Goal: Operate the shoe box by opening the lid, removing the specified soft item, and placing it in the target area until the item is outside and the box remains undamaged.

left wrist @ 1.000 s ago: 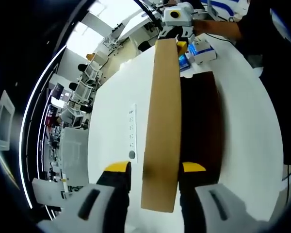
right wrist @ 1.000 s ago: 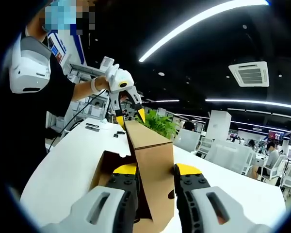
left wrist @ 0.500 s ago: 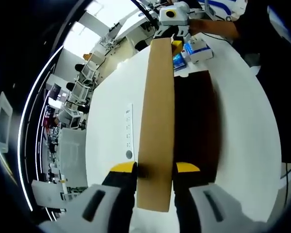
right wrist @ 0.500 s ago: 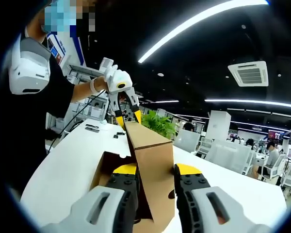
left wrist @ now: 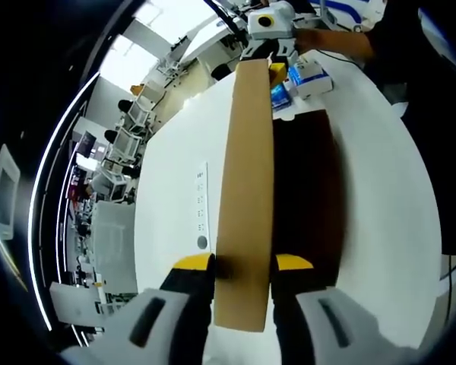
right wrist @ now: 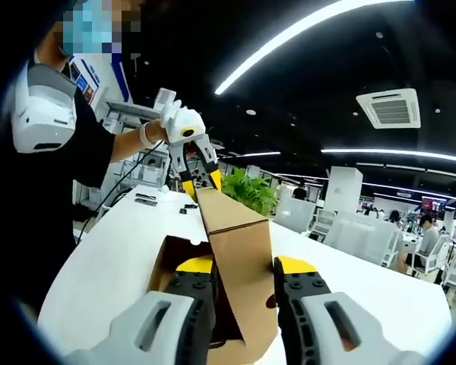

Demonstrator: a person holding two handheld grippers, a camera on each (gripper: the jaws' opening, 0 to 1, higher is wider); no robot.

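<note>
A brown cardboard shoe box [left wrist: 308, 190] lies on a white table [left wrist: 387, 198], its inside dark. The lid [left wrist: 247, 175] stands raised on edge along the box's left side. My left gripper [left wrist: 243, 262] is shut on the lid's near end. At the far end, my right gripper [left wrist: 277, 70] grips the same lid. In the right gripper view the lid [right wrist: 235, 243] runs away from my right gripper [right wrist: 243, 265], which is shut on it, to my left gripper [right wrist: 200, 182] clamped on its far end. No soft item can be made out inside the box [right wrist: 167, 258].
A white power strip [left wrist: 205, 205] lies on the table left of the lid. Small blue and white boxes [left wrist: 308, 76] sit beyond the shoe box. A person in black [right wrist: 68, 137] stands at the table's side. A green plant [right wrist: 247, 194] and office desks lie behind.
A second ago my left jaws stood apart beside the lid; they have closed onto it. The right gripper has kept its hold, and the lid stays raised.
</note>
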